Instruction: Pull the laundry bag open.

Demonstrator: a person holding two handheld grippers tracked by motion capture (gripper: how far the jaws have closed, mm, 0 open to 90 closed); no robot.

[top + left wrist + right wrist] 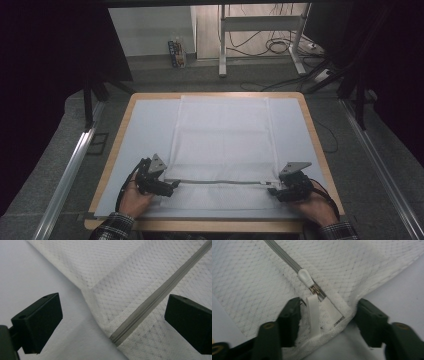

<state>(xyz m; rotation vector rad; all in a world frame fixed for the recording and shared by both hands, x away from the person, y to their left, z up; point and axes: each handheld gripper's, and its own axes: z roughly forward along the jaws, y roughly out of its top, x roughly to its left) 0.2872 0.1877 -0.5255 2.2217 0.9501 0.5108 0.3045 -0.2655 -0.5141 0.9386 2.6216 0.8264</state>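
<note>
**Two grippers bracket a zipper across the near end of a mesh bag**

A white mesh bag [222, 145] lies flat on a pale mat [135, 135] covering a wood-edged table [312, 125], its long axis running from the near edge toward the far one. A grey zipper [220, 182] crosses the bag's near end from left to right, at right angles to that axis.

At the left end of the zipper, the left gripper [170, 186] rests on the mat in the person's left hand [132, 197]. In the left gripper view its jaws stand wide apart and hold nothing; the closed end of the zipper [115, 338] and the bag's left edge lie between them, neither jaw touching the cloth.

At the right end, the right gripper [276, 190] sits in the right hand [315, 205]. In the right gripper view its jaws are spread to either side of the bag's corner, not clamped on it. One jaw lies against the mesh; whether the other touches the hem cannot be told. Just ahead of the jaws lie a white ribbed tab [313, 312] and, a little farther along the zipper, the white slider pull [305, 277].

The pull lies at the right gripper, well apart from the left one. Any opening stroke would probably run leftward along the zipper, the left gripper pinning the far end.
</note>
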